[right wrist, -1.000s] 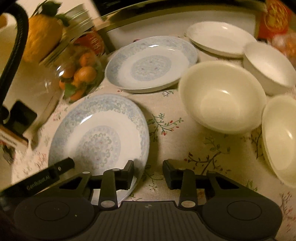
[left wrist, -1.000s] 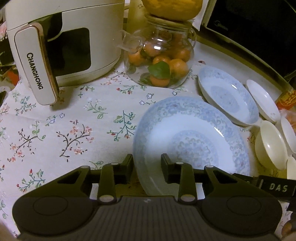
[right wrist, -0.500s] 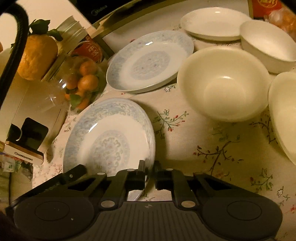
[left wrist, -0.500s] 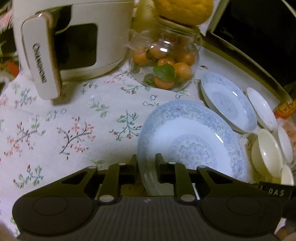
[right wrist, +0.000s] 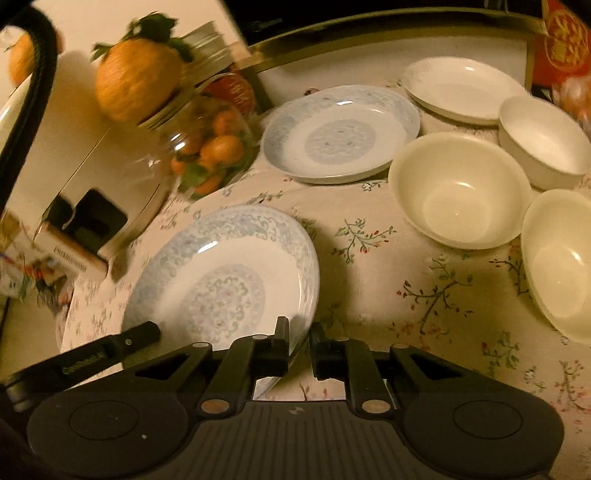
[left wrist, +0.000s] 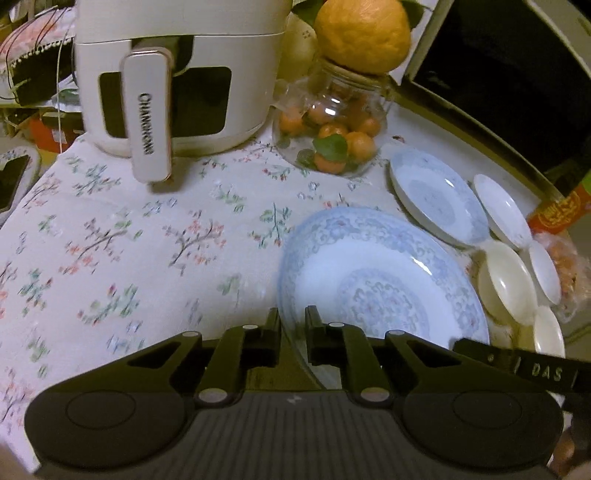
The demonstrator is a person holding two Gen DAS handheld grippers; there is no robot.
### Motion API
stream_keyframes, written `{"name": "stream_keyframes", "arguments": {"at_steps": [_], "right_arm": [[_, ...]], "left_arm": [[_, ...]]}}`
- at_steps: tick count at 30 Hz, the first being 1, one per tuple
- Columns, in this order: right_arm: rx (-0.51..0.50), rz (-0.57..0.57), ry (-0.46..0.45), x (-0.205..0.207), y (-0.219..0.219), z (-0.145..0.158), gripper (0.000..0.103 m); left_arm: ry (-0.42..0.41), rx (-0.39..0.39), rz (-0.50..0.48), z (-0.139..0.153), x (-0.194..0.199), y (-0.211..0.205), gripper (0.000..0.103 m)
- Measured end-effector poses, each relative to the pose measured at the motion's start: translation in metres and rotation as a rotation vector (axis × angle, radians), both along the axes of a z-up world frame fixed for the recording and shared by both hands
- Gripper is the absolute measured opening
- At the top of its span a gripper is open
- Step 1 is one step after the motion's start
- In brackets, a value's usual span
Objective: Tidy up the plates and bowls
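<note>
A large blue-patterned plate [left wrist: 380,280] [right wrist: 225,280] is held off the floral tablecloth by both grippers. My left gripper [left wrist: 293,325] is shut on its left rim. My right gripper [right wrist: 299,343] is shut on its right rim. A second blue-patterned plate [right wrist: 340,136] [left wrist: 436,199] lies further back. Behind it is a plain white plate [right wrist: 461,88] [left wrist: 502,210]. Three cream bowls stand to the right: one in the middle [right wrist: 458,188], one behind it [right wrist: 543,140], one at the right edge [right wrist: 561,262].
A white Changhong appliance [left wrist: 177,74] stands at the back left. A glass jar of small oranges [left wrist: 332,136] [right wrist: 210,147] has a large citrus fruit [left wrist: 362,33] on its lid. A dark oven door [left wrist: 517,85] and a red packet [left wrist: 557,210] are at the back right.
Both grippers closed on opposite rims of the large blue plate. The plate has since lifted and tilted off the cloth, and both views have risen.
</note>
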State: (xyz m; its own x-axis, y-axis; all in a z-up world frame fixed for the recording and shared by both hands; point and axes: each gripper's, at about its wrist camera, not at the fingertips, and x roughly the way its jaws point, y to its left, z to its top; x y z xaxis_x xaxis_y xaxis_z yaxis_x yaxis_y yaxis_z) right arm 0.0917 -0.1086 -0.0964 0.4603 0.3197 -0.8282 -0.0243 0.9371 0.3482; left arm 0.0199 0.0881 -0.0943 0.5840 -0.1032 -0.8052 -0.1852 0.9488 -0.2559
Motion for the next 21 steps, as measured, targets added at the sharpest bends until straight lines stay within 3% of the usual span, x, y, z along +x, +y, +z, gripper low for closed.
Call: {"name": "stream_keyframes", "arguments": {"at_steps": [8, 21], "right_arm": [[-0.027, 0.07, -0.002, -0.049, -0.01, 0.008, 0.012], [-0.102, 0.147, -0.003, -0.1, 0.002, -0.003, 0.014]], "left_arm": [[0.014, -0.012, -0.06, 0.002, -0.054, -0.007, 0.011], [0.061, 0.007, -0.058, -0.015, -0.09, -0.004, 0.011]]}}
